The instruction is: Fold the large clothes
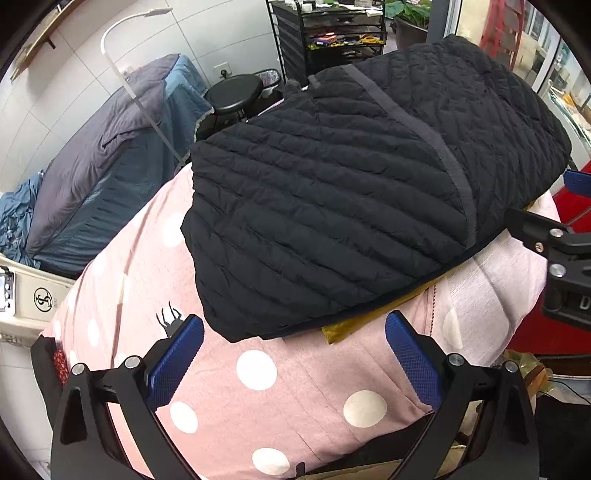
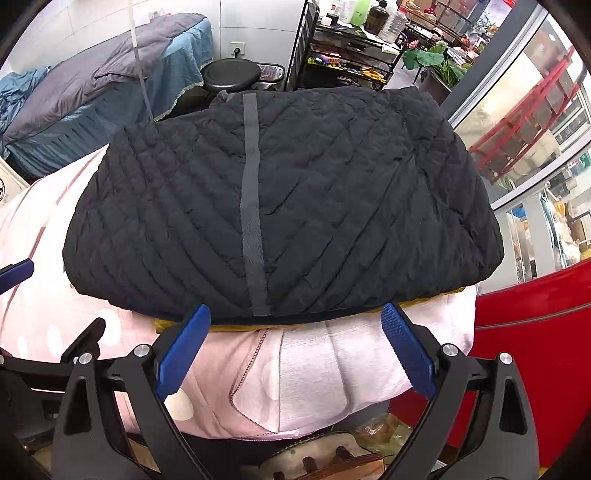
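A black quilted jacket [image 1: 351,192] lies folded in a compact bundle on a pink polka-dot cloth [image 1: 229,384], with a grey strip running down its middle; it also shows in the right wrist view [image 2: 295,199]. A yellow lining edge [image 1: 354,325] peeks out beneath its near hem. My left gripper [image 1: 295,358] is open and empty, just short of the jacket's near corner. My right gripper [image 2: 295,347] is open and empty, fingers at the jacket's near hem. The right gripper shows at the right edge of the left wrist view [image 1: 554,251].
A bed with a grey-blue quilt [image 1: 103,158] stands at the left. A black round stool [image 1: 232,94] and a black shelf rack [image 1: 332,33] with small items stand behind. A red surface [image 2: 535,350] lies at right. A white lamp arm [image 1: 122,74] rises at left.
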`<state>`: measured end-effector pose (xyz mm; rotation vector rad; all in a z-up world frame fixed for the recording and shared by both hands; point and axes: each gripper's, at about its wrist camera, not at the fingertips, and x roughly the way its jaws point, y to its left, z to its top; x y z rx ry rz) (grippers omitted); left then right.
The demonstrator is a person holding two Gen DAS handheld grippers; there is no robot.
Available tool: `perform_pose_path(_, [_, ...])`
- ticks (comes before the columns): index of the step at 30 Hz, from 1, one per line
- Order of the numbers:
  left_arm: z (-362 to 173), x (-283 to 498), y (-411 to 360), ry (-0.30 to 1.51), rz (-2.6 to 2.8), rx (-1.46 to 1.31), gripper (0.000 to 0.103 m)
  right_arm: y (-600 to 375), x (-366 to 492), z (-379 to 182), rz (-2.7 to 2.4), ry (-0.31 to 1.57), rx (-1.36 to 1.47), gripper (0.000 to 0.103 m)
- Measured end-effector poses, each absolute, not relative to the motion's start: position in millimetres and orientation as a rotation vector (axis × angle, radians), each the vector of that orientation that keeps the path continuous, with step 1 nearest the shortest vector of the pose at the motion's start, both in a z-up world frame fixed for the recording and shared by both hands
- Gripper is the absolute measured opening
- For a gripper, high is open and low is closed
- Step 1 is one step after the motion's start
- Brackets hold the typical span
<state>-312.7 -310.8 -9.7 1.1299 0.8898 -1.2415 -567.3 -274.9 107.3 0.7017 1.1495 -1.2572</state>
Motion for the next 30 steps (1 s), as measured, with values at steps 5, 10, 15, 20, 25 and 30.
perform_pose_path(5, [-10,-310,-312,0.884,-1.218,1.134,0.097,-276,-567,104,-1.253,1.152,0.704,0.093])
perform_pose_path(10, [-9,-309,-311,0.877,-1.215,1.131,0.097,-276,-565,102,-1.250,1.153,0.708,0.093])
perform_pose_path(15, [-10,-308,-312,0.884,-1.213,1.130,0.097,-277,-563,99,-1.246,1.162,0.705,0.093])
perform_pose_path(20, [-10,-307,-314,0.885,-1.212,1.128,0.097,-279,-563,98,-1.246,1.166,0.703,0.093])
perform_pose_path(25, [-11,-306,-314,0.893,-1.210,1.127,0.097,-281,-561,96,-1.244,1.177,0.699,0.093])
perform_pose_path(30, [-11,-304,-317,0.898,-1.206,1.126,0.097,-284,-560,95,-1.237,1.183,0.694,0.093])
